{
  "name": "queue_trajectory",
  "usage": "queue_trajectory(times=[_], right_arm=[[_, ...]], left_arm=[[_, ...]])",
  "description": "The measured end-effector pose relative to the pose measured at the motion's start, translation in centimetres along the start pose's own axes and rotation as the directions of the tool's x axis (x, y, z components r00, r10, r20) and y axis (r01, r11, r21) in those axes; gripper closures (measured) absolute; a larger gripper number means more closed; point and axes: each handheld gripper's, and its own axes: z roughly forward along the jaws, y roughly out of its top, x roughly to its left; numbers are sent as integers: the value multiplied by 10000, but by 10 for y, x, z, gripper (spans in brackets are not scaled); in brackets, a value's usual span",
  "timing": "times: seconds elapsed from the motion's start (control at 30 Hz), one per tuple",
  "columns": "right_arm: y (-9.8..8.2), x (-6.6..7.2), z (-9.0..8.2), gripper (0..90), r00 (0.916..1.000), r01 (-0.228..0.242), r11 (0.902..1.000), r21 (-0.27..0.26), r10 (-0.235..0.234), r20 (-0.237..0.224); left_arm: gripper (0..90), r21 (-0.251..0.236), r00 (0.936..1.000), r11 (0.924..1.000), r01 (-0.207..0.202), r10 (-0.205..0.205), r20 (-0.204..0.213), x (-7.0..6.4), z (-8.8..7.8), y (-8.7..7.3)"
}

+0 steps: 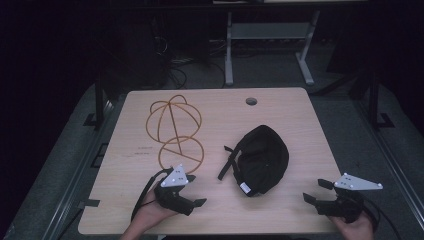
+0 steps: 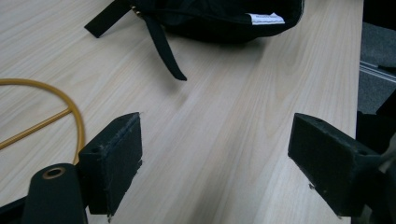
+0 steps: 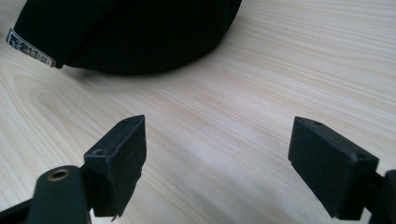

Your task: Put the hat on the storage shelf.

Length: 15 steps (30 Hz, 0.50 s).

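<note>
- Our left gripper (image 1: 194, 191) hangs near the table's front edge, jaws spread wide, holding nothing.
- Our right gripper (image 1: 316, 191) sits at the front right corner, jaws also wide apart and empty.
- Between them, a little farther back, we see a black cap (image 1: 264, 159) lying on the table (image 1: 300, 120), straps trailing left.
- A gold wire frame (image 1: 175, 131) lies just behind the left gripper.
</note>
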Motion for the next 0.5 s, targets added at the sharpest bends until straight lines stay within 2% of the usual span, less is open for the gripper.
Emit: queue_trajectory(times=[0.13,0.33,0.5], right_arm=[[0,-1,1,188,10000,-24,10000,19,24,20],[0,1,1,187,10000,2,10000,-4,-2,14],[0,1,0,188,10000,92,10000,-1,-92,-5]], left_arm=[[175,19,9997,9999,-99,99,215,-4,4,6],[175,50,9975,9988,-497,494,503,-13,12,18],[181,-36,9915,9963,-856,855,982,-23,24,36]])
